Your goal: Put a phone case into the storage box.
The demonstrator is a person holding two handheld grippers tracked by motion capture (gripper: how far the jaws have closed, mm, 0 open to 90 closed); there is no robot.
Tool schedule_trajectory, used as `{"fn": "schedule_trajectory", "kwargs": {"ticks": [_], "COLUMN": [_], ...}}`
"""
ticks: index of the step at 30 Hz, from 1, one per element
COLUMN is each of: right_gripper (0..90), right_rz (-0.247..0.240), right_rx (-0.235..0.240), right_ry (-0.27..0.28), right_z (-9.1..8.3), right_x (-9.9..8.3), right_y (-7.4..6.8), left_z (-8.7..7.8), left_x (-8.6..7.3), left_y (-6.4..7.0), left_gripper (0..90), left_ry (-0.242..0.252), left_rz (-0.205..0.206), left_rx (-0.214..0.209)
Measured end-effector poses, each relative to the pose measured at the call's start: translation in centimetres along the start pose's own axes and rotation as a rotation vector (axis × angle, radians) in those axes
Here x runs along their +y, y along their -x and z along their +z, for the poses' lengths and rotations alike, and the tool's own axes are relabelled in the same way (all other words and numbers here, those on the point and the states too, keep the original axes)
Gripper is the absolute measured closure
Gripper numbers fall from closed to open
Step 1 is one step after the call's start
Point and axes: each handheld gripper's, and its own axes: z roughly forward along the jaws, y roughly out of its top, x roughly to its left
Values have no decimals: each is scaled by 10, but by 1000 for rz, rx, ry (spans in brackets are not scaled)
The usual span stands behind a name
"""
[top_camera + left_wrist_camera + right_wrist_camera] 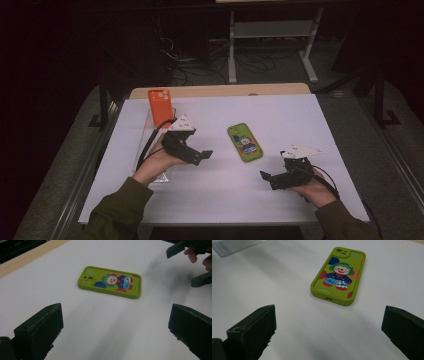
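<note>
A green phone case [245, 142] with a clown picture lies flat, back up, in the middle of the white table [280, 110]. My left gripper [201, 156] hovers to its left, pointing right, jaws wide open and empty. My right gripper [265, 176] sits at the case's near right, pointing left, also open and empty. In the left gripper view the green case [110, 282] lies ahead of the left gripper [116, 332], with the right gripper [190, 265] at top right. In the right gripper view the green case [338, 275] lies just beyond the right gripper [328, 332].
An orange phone case [160, 106] stands upright at the back left on a clear ribbed holder [149, 127], whose corner [234, 246] appears in the right gripper view. A wooden strip [220, 90] borders the table's far edge. Cables and a white frame lie on the floor beyond.
</note>
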Motion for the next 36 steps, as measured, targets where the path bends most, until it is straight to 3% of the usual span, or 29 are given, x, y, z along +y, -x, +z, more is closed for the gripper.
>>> {"fn": "schedule_trajectory", "kwargs": {"ticks": [6, 9, 11, 13, 14, 19, 20, 23, 28, 36], "right_gripper": [0, 0, 0, 0, 0, 0, 0, 0, 0, 0], "right_rz": [13, 29, 28, 34, 29, 40, 36, 48, 76, 116], "right_rx": [-13, -14, -14, -18, -21, -37, -38, -40, -44, -92], "right_ry": [-4, -6, -9, -12, -9, -17, -19, -23, -43, -106], "right_z": [2, 3, 4, 4, 5, 6, 6, 7, 9, 28], "right_x": [2, 3, 5, 7, 8, 14, 16, 21, 34, 54], "right_y": [1, 0, 0, 0, 0, 1, 2, 4, 7, 9], "left_z": [10, 15, 20, 23, 24, 28, 28, 29, 30, 29], "left_x": [-10, -17, -21, -25, -26, -30, -31, -32, -34, -34], "left_y": [15, 17, 18, 21, 21, 21, 20, 20, 18, 16], "left_gripper": [0, 0, 0, 0, 0, 0, 0, 0, 0, 0], "left_ry": [-1, -14, -26, -49, -58, -59, -65, -61, -61, -61], "left_rz": [11, 32, 10, 32, 44, 21, 36, 13, 17, 23], "left_rx": [-38, -34, -51, -52, -50, -77, -76, -81, -82, -88]}}
